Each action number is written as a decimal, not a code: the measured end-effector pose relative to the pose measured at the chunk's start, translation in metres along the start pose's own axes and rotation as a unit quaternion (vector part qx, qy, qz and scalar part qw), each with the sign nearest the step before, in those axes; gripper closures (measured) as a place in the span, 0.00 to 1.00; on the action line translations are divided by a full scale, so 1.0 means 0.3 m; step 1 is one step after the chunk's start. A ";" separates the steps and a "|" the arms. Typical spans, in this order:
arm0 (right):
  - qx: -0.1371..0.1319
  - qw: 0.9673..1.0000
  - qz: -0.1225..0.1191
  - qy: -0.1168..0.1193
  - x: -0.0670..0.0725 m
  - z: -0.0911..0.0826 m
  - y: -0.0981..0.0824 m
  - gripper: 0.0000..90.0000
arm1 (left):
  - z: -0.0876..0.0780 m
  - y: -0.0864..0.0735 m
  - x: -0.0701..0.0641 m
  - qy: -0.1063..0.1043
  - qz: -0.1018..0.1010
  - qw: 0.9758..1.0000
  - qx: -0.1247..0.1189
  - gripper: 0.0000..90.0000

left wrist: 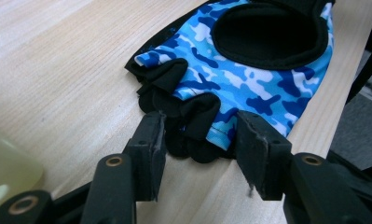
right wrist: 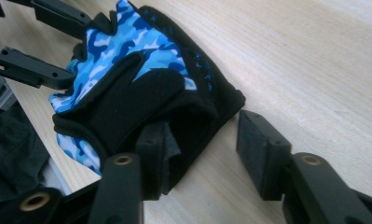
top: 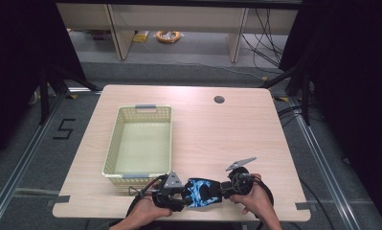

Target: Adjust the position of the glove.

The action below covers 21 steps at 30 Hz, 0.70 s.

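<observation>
You can read one mark: black "5" (top: 64, 129) taped on grey floor (top: 30, 158), left of table (top: 236, 129). No lettering legible to you on glove (top: 201, 192), basket (top: 140, 140) or either gripper view.
</observation>
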State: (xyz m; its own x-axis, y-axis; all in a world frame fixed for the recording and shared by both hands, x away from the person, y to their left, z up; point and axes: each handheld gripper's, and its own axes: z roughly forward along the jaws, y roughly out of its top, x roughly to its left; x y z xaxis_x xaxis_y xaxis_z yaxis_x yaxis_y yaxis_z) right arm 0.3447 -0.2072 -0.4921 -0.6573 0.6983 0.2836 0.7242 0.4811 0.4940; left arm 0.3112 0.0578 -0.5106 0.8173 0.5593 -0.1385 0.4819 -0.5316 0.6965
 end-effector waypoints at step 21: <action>-0.041 0.999 -0.023 0.021 0.000 0.012 -0.029 0.97 | 0.010 -0.004 -0.015 -0.015 -0.002 1.000 -0.009 0.90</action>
State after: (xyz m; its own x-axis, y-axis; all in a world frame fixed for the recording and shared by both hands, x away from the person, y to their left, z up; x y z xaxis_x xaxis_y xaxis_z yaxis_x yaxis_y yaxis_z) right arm 0.3393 -0.2096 -0.4994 -0.6993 0.6523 0.2923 0.6743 0.4662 0.5728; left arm 0.3079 0.0539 -0.5128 0.8247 0.5419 -0.1619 0.4795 -0.5182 0.7082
